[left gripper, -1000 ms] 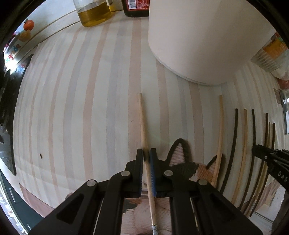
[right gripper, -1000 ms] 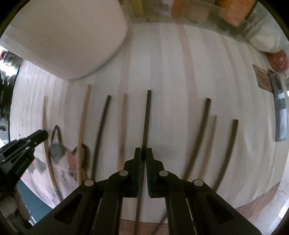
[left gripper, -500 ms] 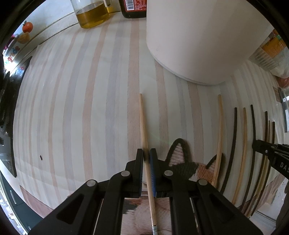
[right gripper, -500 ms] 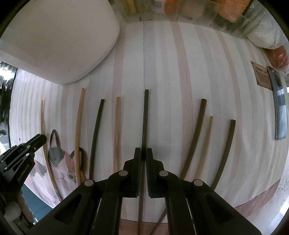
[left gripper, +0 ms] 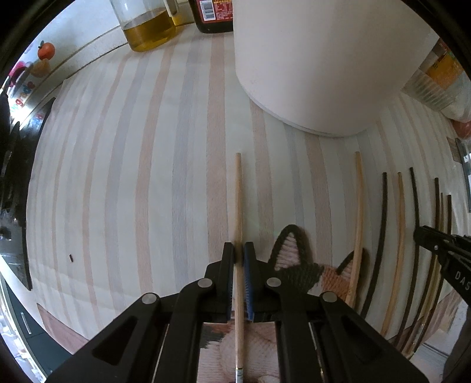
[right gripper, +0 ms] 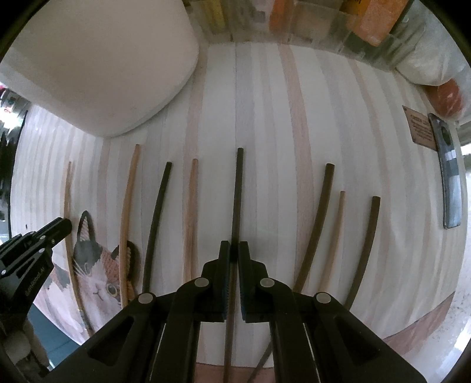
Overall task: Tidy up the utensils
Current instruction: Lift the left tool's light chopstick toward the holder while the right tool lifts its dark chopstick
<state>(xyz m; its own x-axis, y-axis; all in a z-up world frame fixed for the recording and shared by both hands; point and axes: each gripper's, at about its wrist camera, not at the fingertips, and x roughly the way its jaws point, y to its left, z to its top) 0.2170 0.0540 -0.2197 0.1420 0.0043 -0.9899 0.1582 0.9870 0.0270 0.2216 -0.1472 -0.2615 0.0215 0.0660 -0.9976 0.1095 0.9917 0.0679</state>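
My left gripper (left gripper: 239, 250) points down and is shut on a light wooden chopstick (left gripper: 238, 194) that runs away from me over the striped mat (left gripper: 132, 176). To its right lie several more chopsticks, light and dark, side by side. In the right wrist view my right gripper (right gripper: 234, 249) is shut on a dark chopstick (right gripper: 238, 188) in the middle of that row, with a light chopstick (right gripper: 190, 212) on its left and a dark one (right gripper: 319, 218) on its right. Each gripper shows at the edge of the other's view: the right gripper (left gripper: 441, 250), the left gripper (right gripper: 35, 244).
A large white container (left gripper: 323, 64) stands just beyond the chopstick tips. A jug of yellow liquid (left gripper: 147, 26) and a dark bottle (left gripper: 212, 14) stand at the back. A cat-patterned mat (right gripper: 94, 274) lies under the near ends. A grey flat object (right gripper: 449, 176) lies far right.
The right wrist view has sharpened and shifted slightly, the row of chopsticks sitting a little lower in frame. Both grippers stay shut on their chopsticks.
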